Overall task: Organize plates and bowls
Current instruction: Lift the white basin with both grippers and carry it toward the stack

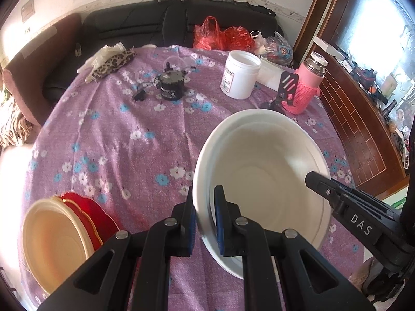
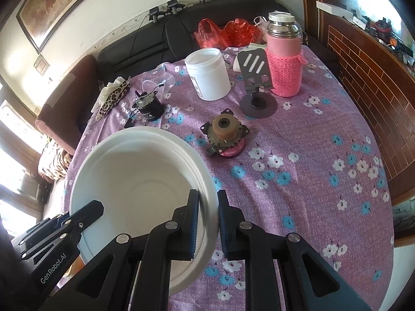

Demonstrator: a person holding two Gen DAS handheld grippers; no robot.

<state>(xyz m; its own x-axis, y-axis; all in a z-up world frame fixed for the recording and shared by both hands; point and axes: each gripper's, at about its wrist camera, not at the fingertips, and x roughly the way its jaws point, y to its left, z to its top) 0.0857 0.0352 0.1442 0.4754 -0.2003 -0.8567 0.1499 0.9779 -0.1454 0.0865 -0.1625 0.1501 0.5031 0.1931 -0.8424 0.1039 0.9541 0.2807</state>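
Note:
A large white bowl (image 1: 262,171) is held above the purple flowered tablecloth (image 1: 116,140). My left gripper (image 1: 205,223) is shut on its left rim, one finger inside and one outside. My right gripper (image 2: 208,220) straddles the bowl's (image 2: 140,178) right rim with a small gap on the outer side; it also shows in the left wrist view (image 1: 345,202). A cream bowl (image 1: 57,238) lies on red plates (image 1: 90,212) at the table's near left.
On the table stand a white jar (image 1: 240,75), a pink-sleeved flask (image 1: 307,85), a black phone stand (image 2: 255,83), a small black motor (image 1: 171,85), a round brown-and-red part (image 2: 225,134) and a leopard-print cloth (image 1: 114,62). Red bags (image 1: 220,35) and a dark sofa lie behind.

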